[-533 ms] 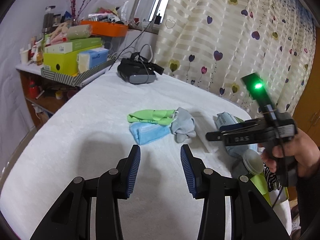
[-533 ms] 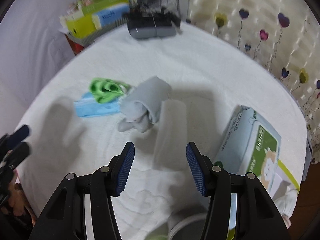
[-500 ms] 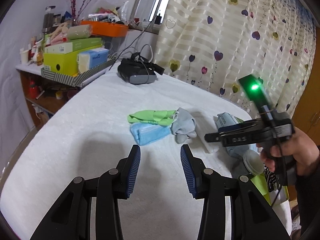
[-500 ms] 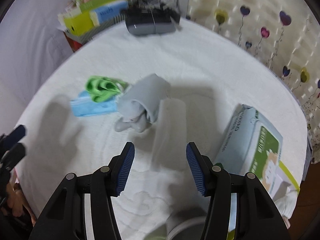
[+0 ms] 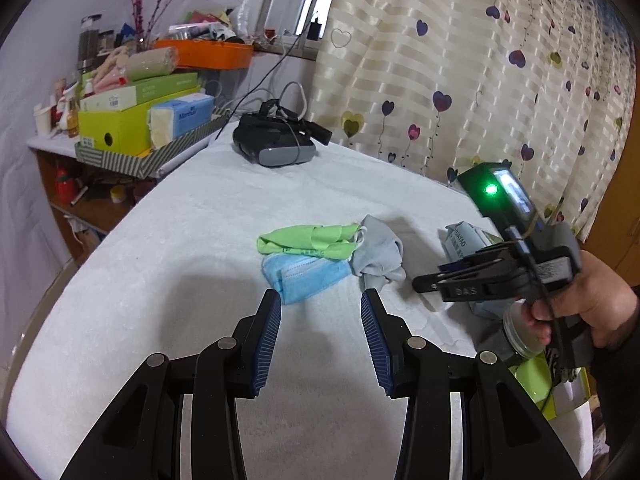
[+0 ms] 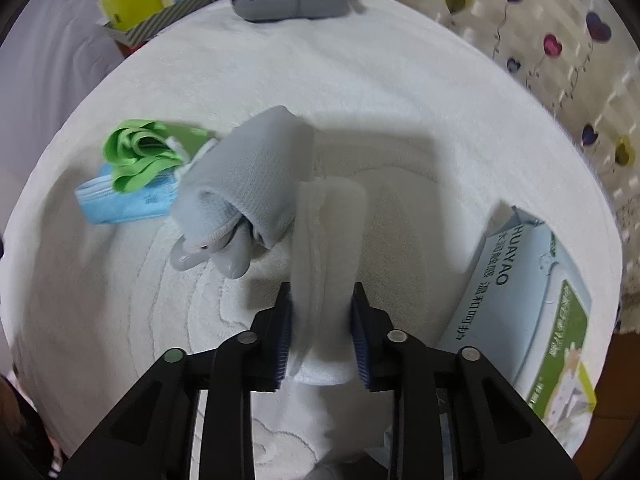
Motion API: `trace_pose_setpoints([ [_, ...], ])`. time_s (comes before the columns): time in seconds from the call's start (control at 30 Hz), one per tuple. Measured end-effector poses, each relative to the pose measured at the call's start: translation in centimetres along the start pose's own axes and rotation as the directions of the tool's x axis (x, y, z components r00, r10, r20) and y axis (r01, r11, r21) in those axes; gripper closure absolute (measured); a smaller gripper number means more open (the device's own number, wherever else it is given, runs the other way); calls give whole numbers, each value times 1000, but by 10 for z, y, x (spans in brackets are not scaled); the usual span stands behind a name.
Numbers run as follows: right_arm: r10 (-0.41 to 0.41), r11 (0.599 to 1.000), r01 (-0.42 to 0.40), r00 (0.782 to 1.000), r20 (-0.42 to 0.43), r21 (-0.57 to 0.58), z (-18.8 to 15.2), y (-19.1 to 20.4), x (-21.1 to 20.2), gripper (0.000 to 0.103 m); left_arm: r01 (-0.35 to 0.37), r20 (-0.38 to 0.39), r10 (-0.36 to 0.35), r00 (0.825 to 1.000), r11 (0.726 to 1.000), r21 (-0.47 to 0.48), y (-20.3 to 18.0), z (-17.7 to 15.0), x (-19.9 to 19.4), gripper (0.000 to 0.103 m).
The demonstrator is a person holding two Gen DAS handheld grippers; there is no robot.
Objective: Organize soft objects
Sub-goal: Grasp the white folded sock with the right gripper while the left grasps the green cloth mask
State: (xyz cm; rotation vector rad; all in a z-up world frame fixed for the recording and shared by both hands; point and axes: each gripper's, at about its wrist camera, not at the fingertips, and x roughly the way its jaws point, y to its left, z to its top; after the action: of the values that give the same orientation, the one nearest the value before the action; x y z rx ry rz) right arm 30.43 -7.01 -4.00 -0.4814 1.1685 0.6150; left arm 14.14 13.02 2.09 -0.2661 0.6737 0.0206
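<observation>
From the left wrist, the left gripper (image 5: 321,338) is hovering released, its jaws apart over the white towel (image 5: 180,248), nearest the blue mask (image 5: 304,274), with the grey sock (image 5: 378,254) just beyond.

From the right wrist, the right gripper (image 6: 322,332) has just been closing and is grasping the white pad (image 6: 326,248), touching the grey sock's right side (image 6: 248,180).

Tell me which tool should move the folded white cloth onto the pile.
Right. The right tool has just been closing on the folded white cloth; the left tool hangs open, holding nothing.
</observation>
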Motion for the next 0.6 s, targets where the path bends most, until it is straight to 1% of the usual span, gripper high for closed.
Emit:
trace_pose_setpoints([
  [0.13, 18, 1000, -19, 998, 62, 4, -8, 2, -19, 79, 6, -6, -6, 1000, 1000, 9, -2, 9, 9, 62],
  [0.2, 35, 999, -36, 995, 96, 10, -13, 1, -31, 79, 11, -7, -11, 1000, 1000, 8, -2, 14, 13, 56],
  [0.23, 40, 999, -42, 993, 113, 12, -15, 2, -37, 79, 19, -3, -18, 1000, 1000, 9, -2, 18, 17, 55],
  [0.33, 55, 998, -60, 985, 162, 25, -23, 1, -54, 79, 7, -3, -7, 1000, 1000, 11, -3, 29, 28, 54],
  [0.4, 69, 997, -75, 979, 191, 26, -28, 2, -63, 79, -4, 3, 4, 1000, 1000, 22, -4, 36, 39, 48],
  [0.5, 86, 995, -93, 971, 222, 25, -36, 2, -74, 79, -17, -26, 18, 999, 999, 31, -4, 44, 63, 48],
  [0.6, 99, 994, -107, 965, 241, 19, -36, 0, -78, 79, -43, -63, 44, 997, 999, 19, -2, 50, 87, 48],
])
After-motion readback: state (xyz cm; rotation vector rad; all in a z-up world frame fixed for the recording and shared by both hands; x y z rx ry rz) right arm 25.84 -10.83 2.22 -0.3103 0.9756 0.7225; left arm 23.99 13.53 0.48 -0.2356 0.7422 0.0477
